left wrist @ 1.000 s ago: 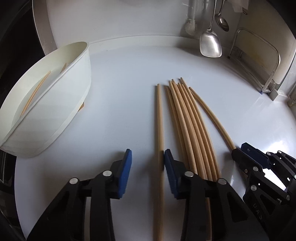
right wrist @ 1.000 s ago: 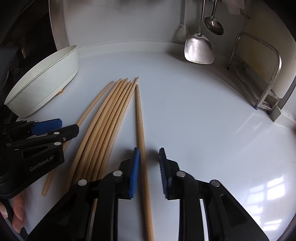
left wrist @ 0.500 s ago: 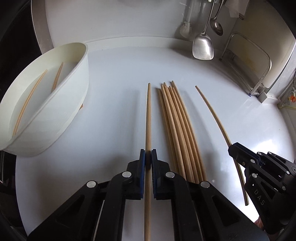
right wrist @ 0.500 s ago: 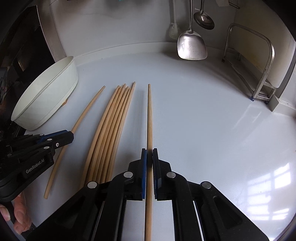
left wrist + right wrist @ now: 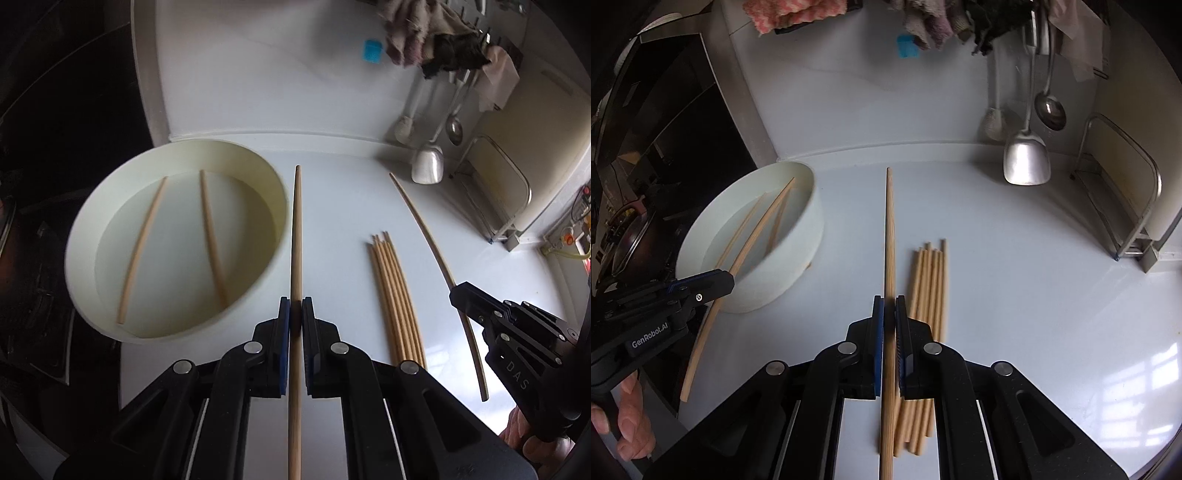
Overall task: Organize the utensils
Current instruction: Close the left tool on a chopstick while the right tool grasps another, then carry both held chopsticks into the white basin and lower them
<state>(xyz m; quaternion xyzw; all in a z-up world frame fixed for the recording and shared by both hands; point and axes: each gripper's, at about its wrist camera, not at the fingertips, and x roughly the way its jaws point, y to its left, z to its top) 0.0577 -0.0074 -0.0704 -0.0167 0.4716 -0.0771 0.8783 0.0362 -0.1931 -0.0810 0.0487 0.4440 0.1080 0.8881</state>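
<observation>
Lettering reads "GenRobot.AI" on my left gripper (image 5: 713, 282) and "DAS" on my right gripper (image 5: 458, 293). Each is clamped on one chopstick, the left chopstick (image 5: 296, 236) and the right chopstick (image 5: 889, 236), both cut off at the frame bottom. Both grippers tilt downward above the counter (image 5: 1015, 277), right of the white bowl (image 5: 85, 295); loose chopsticks (image 5: 395, 295) lie further right.

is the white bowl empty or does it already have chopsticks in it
Not empty. Two chopsticks lie flat on the bottom of the white bowl, apart from each other.
</observation>
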